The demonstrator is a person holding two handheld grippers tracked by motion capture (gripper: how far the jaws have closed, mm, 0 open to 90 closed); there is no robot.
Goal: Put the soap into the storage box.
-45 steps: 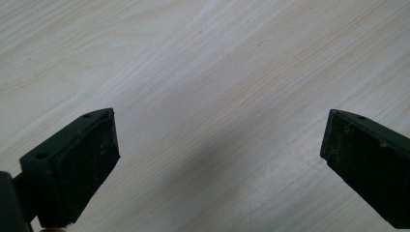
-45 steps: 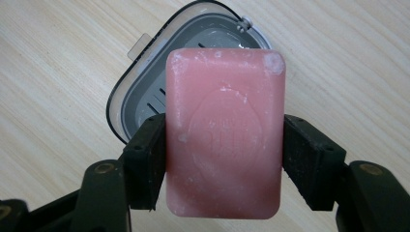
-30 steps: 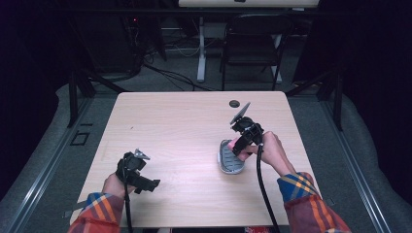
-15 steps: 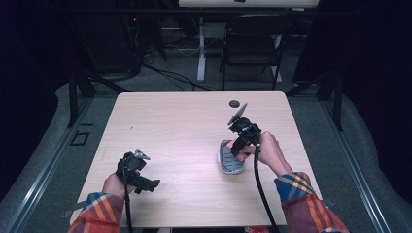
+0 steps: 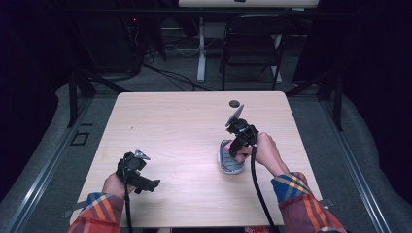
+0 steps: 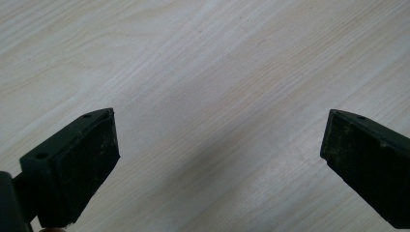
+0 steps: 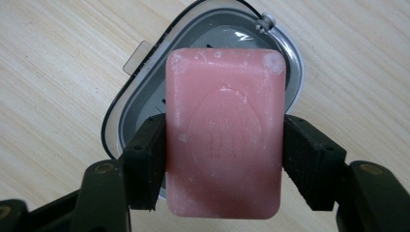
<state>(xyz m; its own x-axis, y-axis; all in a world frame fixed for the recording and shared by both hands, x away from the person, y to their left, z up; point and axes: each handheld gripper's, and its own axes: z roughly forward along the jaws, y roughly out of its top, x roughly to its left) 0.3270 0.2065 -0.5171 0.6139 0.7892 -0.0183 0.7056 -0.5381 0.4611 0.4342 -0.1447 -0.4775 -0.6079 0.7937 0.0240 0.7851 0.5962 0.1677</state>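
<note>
Nearest the person, well to the left of the soap dish [image 5: 230, 162], the left gripper [image 6: 217, 159] hangs over bare table [image 5: 184, 121] with its jaws spread wide and nothing between them. Farther in, the right gripper [image 7: 222, 159] is clamped on the long sides of a pink soap bar [image 7: 225, 130], held directly above the open grey dish.
</note>
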